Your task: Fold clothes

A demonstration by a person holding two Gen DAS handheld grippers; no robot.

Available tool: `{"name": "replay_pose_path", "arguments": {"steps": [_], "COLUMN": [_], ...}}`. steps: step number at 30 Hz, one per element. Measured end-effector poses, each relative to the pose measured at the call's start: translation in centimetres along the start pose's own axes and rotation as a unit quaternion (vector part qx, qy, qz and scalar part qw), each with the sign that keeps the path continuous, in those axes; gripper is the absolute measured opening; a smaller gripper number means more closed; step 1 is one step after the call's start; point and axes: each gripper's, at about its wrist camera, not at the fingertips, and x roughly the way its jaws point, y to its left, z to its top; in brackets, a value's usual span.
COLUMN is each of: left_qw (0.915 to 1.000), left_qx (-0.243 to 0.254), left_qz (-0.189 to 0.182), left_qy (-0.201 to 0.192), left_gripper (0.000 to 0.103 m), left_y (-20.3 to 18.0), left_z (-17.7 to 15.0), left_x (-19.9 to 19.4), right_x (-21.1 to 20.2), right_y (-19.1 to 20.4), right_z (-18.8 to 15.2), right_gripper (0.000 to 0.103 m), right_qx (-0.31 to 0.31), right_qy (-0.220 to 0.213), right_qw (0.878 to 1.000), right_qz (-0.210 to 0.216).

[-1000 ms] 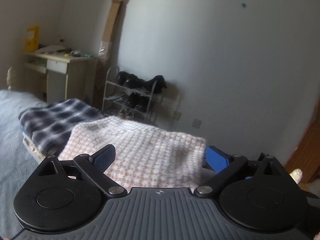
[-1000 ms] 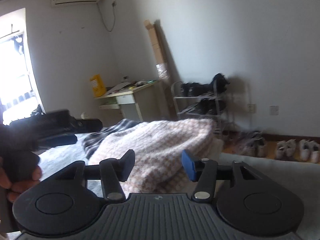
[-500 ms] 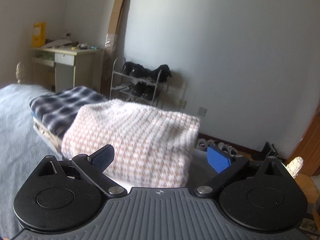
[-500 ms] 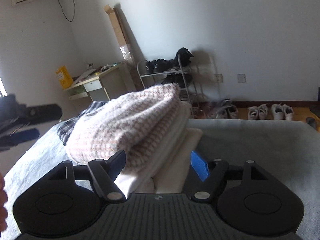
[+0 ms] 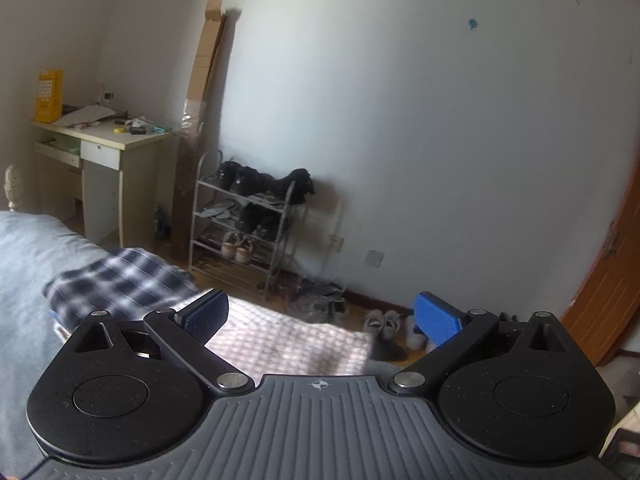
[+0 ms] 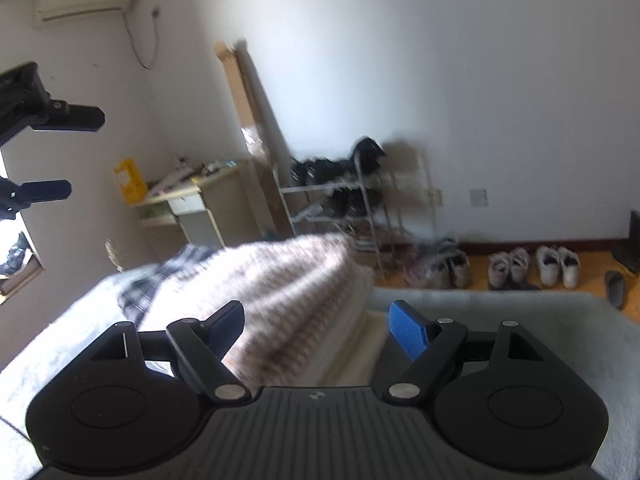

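We're over the bed (image 6: 500,320), grey cover, and everything else is placed off it. On the bed sits the pile: a folded knit sweater (image 6: 288,300), pink and white, on top of what looks like pale folded layers, with a plaid shirt (image 5: 116,284) folded just beside it on the side nearer the desk (image 5: 104,148). Our right gripper (image 6: 316,326) stands wide, jaws have just been opening, the sweater's near edge is between them but the pads aren't pressing on it, so we hold nothing. Our left gripper (image 5: 320,316) is also wide open and empty, above the sweater's near edge. We judge the sweater as light, soft, thick, and grippy for the pads; it will sag and unfold if lifted by one corner, so take it at the folded edge, both sides at once, through all layers. The sweater looks done; a next garment isn't in view. Past the foot of the bed: a shoe rack (image 5: 248,220) by the wall, a cardboard box (image 5: 202,80) leaning there, loose shoes (image 6: 532,264) on the floor. Nothing stands between us and the pile.
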Motion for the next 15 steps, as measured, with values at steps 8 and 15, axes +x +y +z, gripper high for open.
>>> {"name": "replay_pose_path", "arguments": {"steps": [8, 15], "left_qw": [0.9964, 0.9949], "left_qx": [0.015, -0.002], "left_qz": [0.08, 0.097], "left_qy": [-0.023, 0.028], "left_gripper": [0.101, 0.101], "left_y": [5.8, 9.6], "left_z": [-9.1, -15.0], "left_x": [-2.9, -4.4], "right_x": [0.7, 3.2], "right_y": [4.2, 8.6], "right_z": [-0.7, -3.3], "right_gripper": [0.094, 0.094], "right_qx": [-0.051, -0.093], "right_qy": [-0.008, 0.041], "right_qw": [0.998, 0.994], "right_qz": [0.035, 0.03]}}
